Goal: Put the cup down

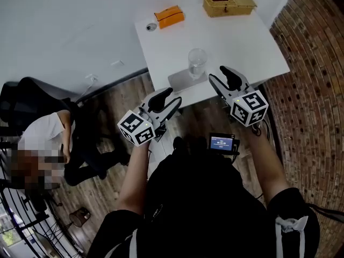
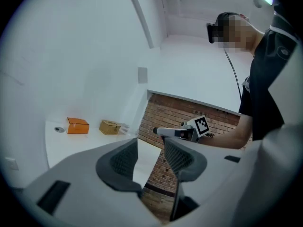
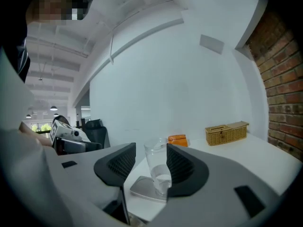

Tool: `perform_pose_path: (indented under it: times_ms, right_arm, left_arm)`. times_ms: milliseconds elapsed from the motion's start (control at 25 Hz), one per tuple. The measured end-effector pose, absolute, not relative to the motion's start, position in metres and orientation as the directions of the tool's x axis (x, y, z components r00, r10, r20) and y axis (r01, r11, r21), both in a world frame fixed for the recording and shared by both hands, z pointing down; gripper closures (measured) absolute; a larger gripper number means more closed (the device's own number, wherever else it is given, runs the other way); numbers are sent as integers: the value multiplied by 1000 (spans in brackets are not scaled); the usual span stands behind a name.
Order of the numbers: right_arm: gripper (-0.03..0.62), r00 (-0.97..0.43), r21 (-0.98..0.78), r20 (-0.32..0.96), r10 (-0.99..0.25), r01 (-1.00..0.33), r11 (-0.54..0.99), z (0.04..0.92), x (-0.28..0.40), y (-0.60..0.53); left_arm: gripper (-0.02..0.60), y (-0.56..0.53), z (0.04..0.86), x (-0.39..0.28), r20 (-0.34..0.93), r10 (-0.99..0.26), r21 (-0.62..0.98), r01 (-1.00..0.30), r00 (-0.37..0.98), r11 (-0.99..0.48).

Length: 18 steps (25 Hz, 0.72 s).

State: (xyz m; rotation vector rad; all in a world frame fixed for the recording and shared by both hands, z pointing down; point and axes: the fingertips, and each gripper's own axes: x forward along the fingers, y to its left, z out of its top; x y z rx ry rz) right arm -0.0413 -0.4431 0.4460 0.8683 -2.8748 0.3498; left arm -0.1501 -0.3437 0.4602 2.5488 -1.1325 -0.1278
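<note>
Your right gripper has its jaws partly apart and grips nothing. The clear cup shows through the gap, beyond the tips and untouched. Your left gripper is likewise half open and empty, off the table edge to the left of the cup. The cup stands upright on a grey tray on the white table. Behind the cup lie an orange box and a wicker box.

A white table carries a flat grey tray at its near edge, with a clear cup standing on it. Well behind the tray, to its left, lie an orange box and a small round object. Behind the tray, to its right, lies a wicker box.
</note>
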Motion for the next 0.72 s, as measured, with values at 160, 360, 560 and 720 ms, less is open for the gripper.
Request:
perform_pose_path:
  times_ms: [160,360,560,720]
  right_arm:
    - [443,-841,-205,157,-518,-540,816,430,-49,-425]
    - [503,-858,-226,137,-495,-513,828,419,-61,-410]
    - [530,-868,-201,172,-466,-494,846,429,-65,-401]
    - [549,-871,-191,196,-450,-484,854,439,-65,-398]
  left_arm:
    - [492,-345,444,-145,10,-736,319,-700,677,-639]
    - [552,-344,434,-140,2,-735,284,-705,678,-650]
    - [574,-342,436,-133,32,-714,266,-694,699,-668]
    - [574,-339,441,-126,36,-691,282,-671,722,-686]
